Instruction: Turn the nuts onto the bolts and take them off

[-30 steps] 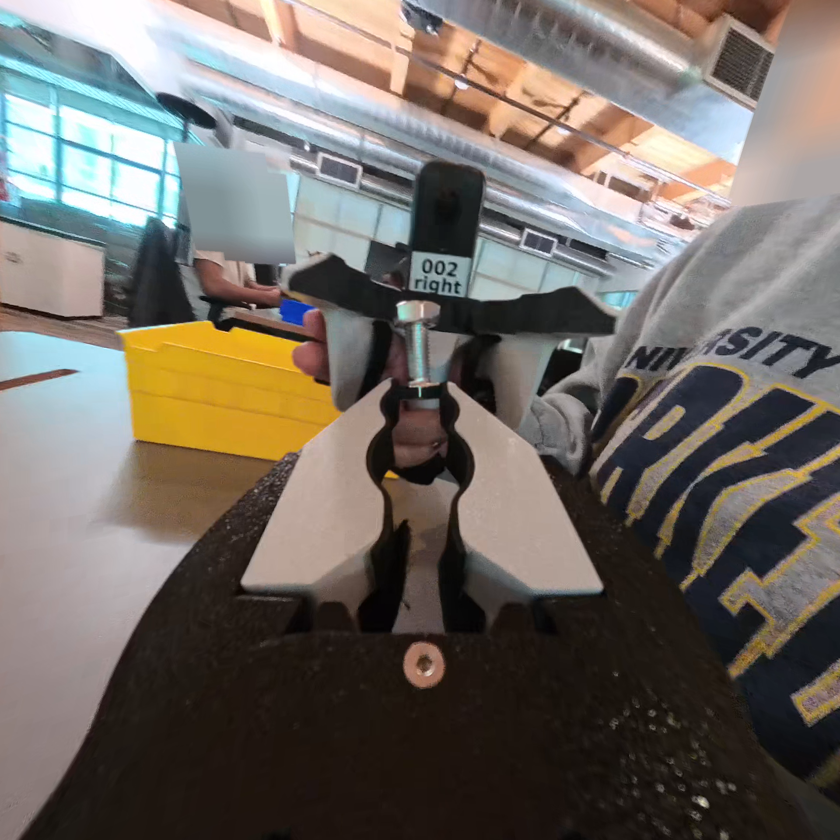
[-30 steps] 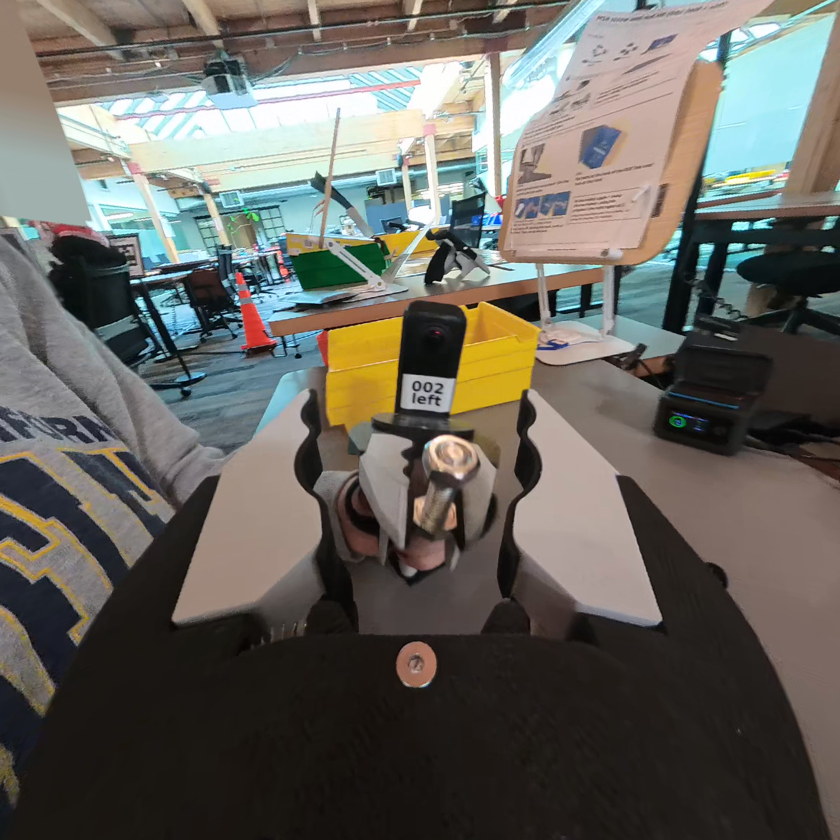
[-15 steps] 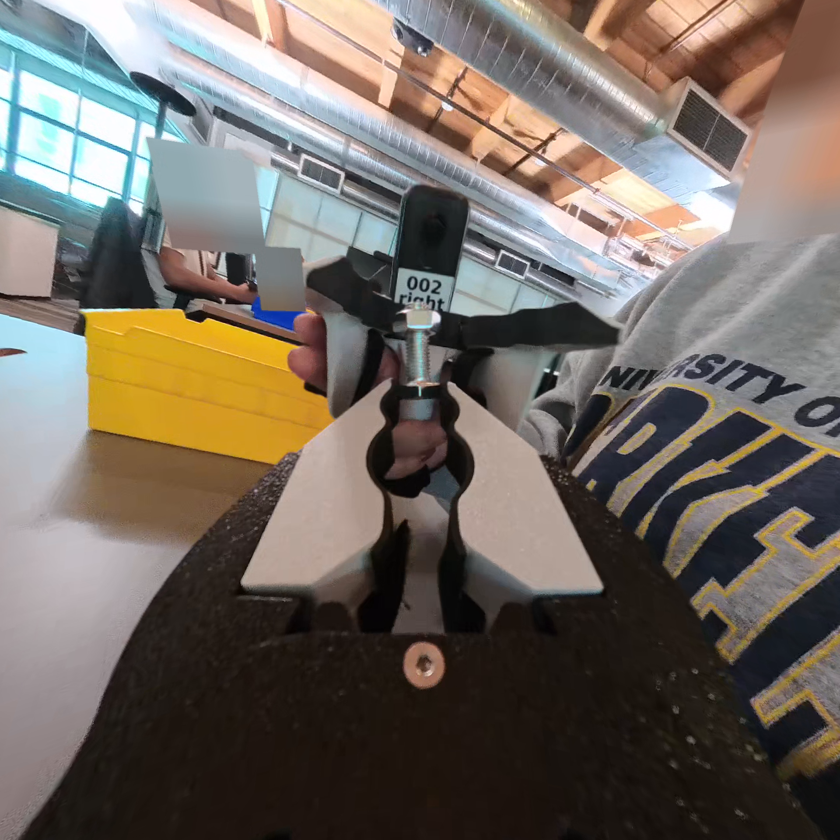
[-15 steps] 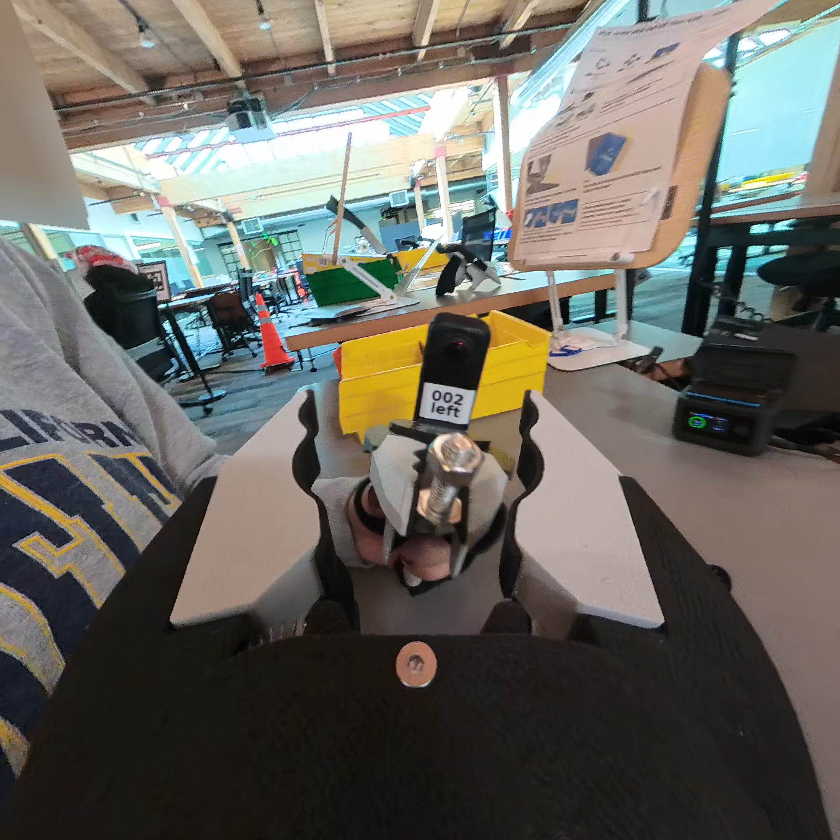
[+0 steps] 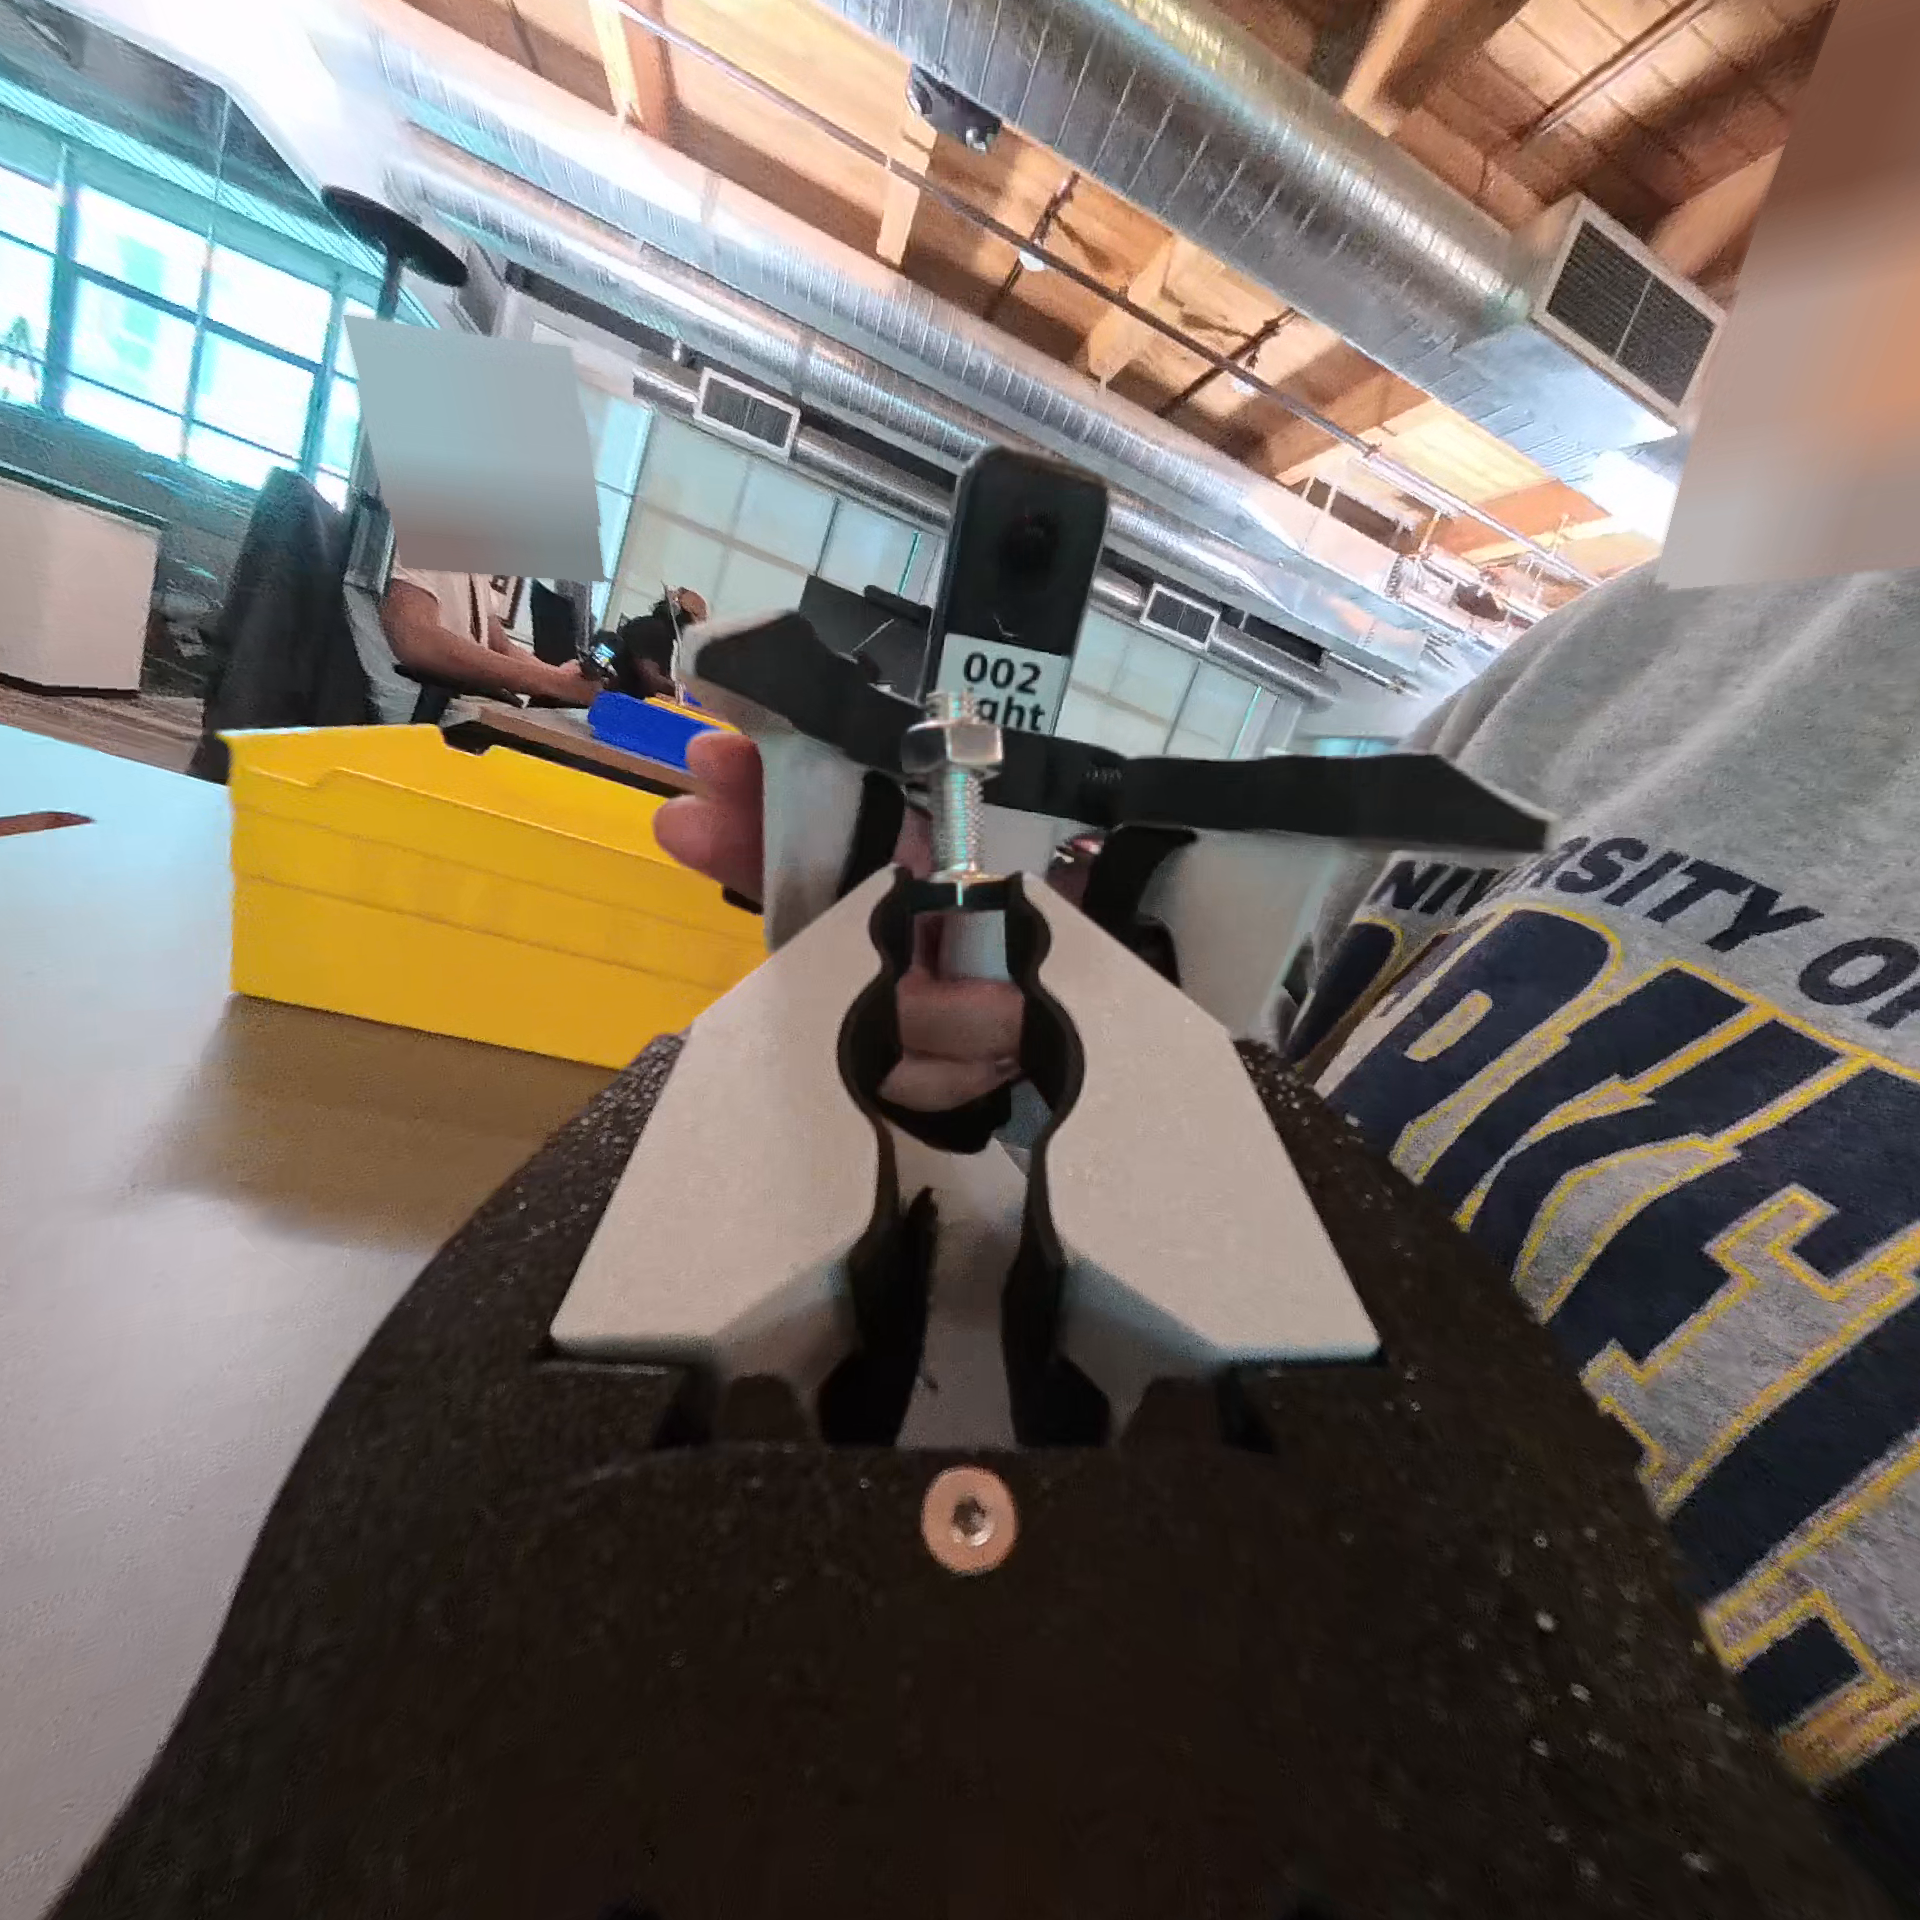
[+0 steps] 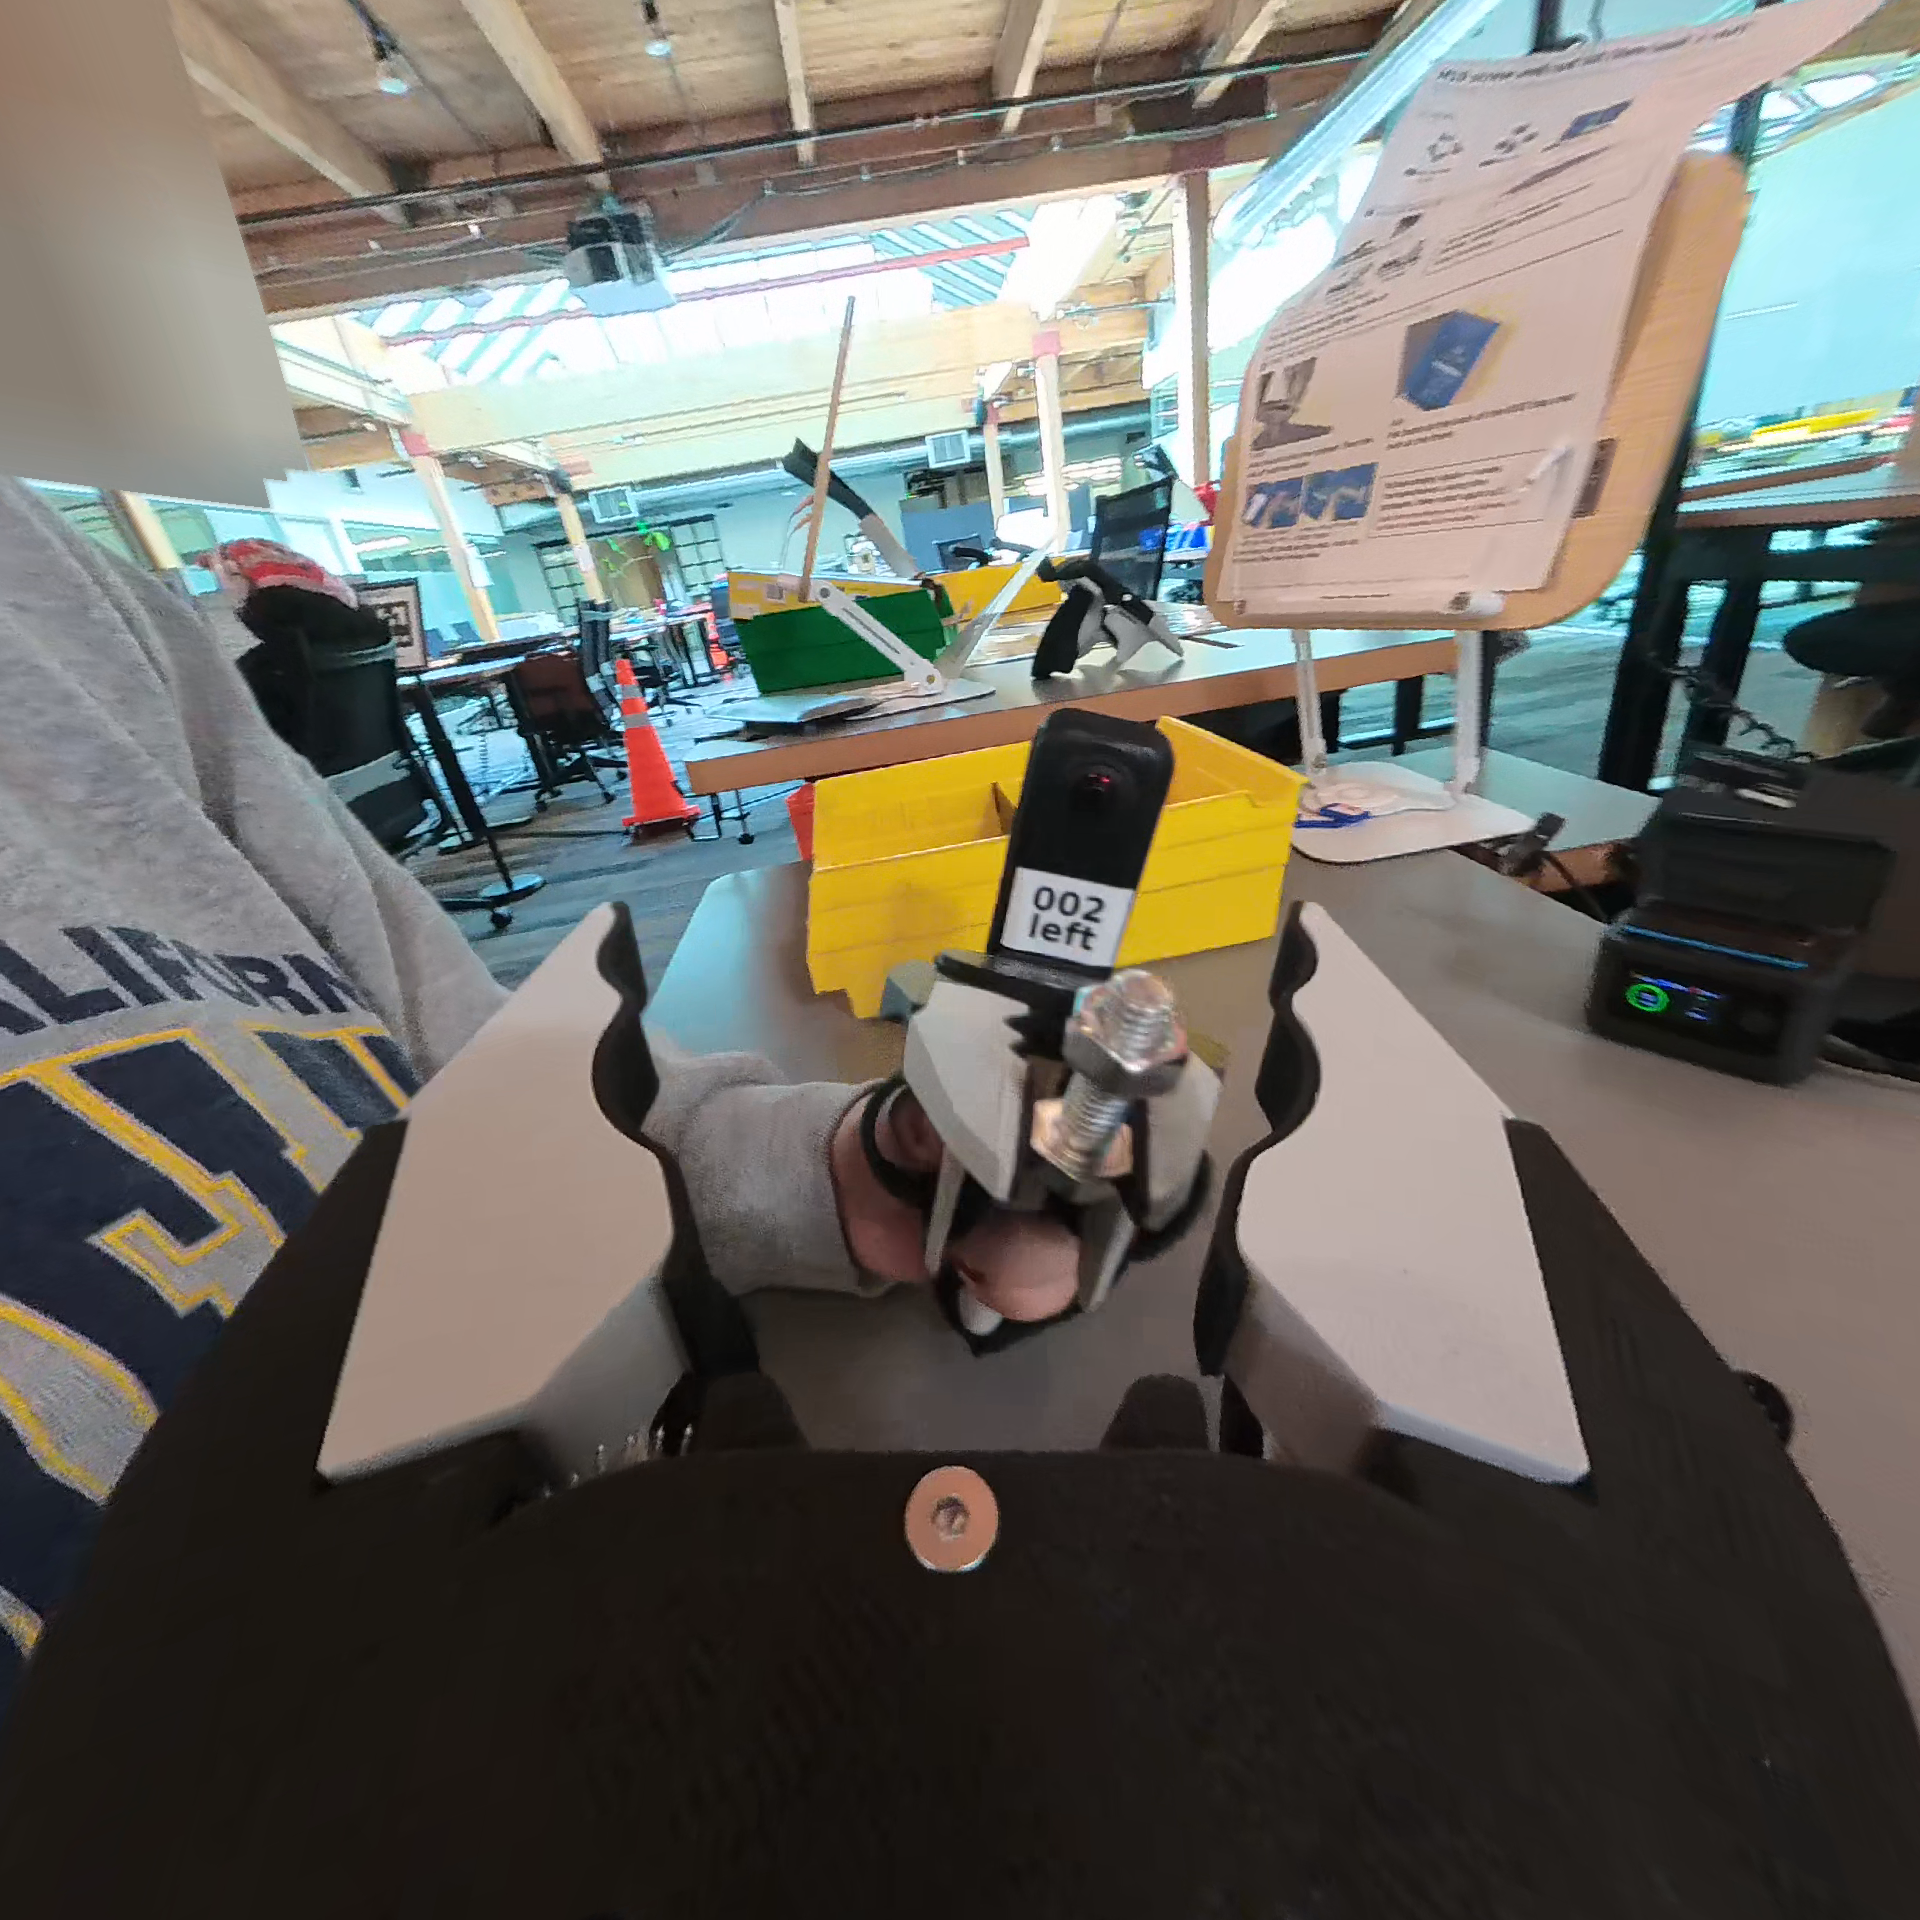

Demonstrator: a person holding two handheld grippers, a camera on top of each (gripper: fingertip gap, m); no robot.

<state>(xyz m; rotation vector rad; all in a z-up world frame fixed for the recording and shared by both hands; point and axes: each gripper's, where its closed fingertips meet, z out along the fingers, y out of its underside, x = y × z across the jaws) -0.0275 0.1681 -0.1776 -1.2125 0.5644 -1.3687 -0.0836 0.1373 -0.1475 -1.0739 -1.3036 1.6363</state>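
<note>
My left gripper (image 5: 961,904) is shut on the lower part of a silver bolt (image 5: 958,831) and holds it upright above the table. A hex nut (image 5: 951,746) sits near the top end of the thread. The right wrist view shows the same left gripper (image 6: 1070,1174), the bolt (image 6: 1091,1101) and the nut (image 6: 1127,1029) just ahead. My right gripper (image 6: 956,920) is open and empty, its jaws wide apart. In the left wrist view it (image 5: 1039,769) faces me, with its jaws spread either side of the nut and not touching it.
A yellow bin (image 5: 468,883) stands on the grey table (image 5: 208,1195), also seen in the right wrist view (image 6: 1195,862). A black device with a lit screen (image 6: 1704,997) and a paper sheet on a stand (image 6: 1455,343) are at the right. A person's grey sweatshirt (image 5: 1610,987) is close by. About 5 cm separates my left fingertips from my right.
Both grippers have shifted and tilted a little. The left gripper still holds the bolt and the right gripper has stayed open around the nut end.
</note>
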